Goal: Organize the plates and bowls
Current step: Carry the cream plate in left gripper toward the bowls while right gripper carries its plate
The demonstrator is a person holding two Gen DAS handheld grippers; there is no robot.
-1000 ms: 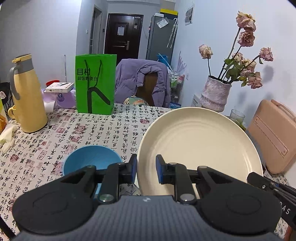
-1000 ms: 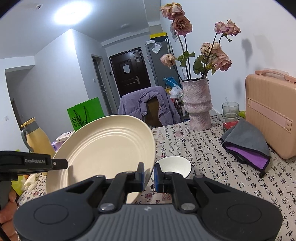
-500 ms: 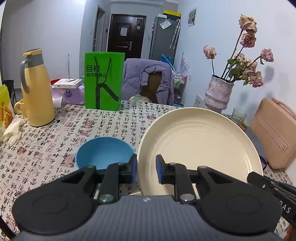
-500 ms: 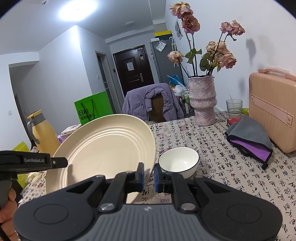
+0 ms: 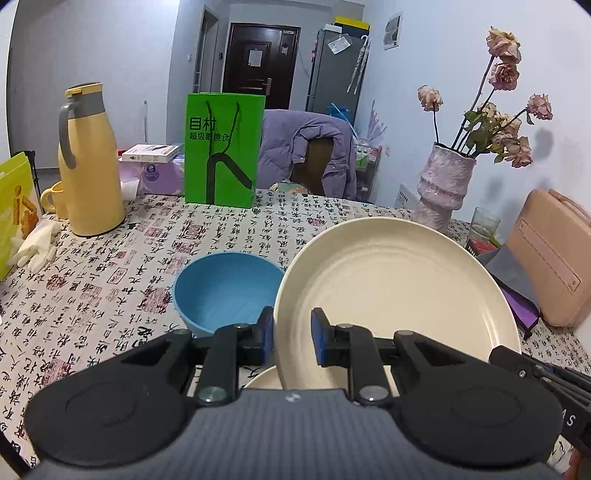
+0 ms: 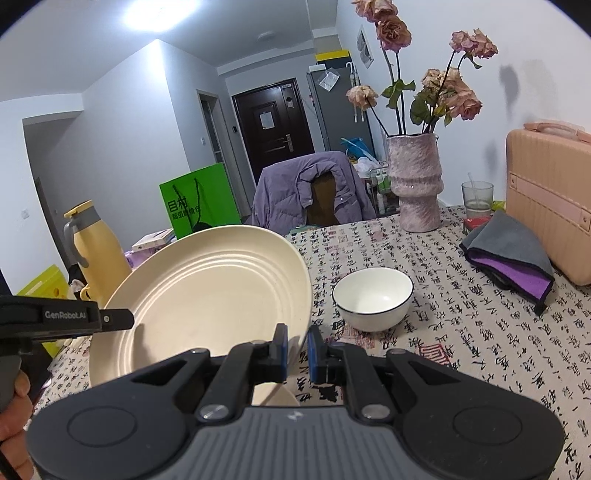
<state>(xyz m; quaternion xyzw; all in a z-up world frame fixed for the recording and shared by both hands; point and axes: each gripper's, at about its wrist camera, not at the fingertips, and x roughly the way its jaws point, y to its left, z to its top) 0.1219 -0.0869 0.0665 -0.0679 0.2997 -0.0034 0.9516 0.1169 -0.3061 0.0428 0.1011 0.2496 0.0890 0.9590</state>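
Two hand-held grippers (image 5: 291, 332) (image 6: 297, 349) pinching plate (image 5: 388, 288)

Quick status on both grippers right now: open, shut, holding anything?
Left gripper: shut on the cream plate, at its left rim.
Right gripper: shut on the same plate, at its right rim.

Pale bluish-white walls (image 5: 110, 55) close in a small room, lit by a bright ceiling light (image 6: 147, 14). At the far end stands a dark brown door (image 5: 251, 59) with a paper sheet on it, and beside it a grey refrigerator (image 5: 332, 70) with a yellow box on top. A chair (image 5: 314, 162) draped with a lilac puffer jacket (image 5: 291, 147) is pulled up to the far edge of the table, whose cloth (image 5: 110, 266) is printed with black calligraphy and red seals.
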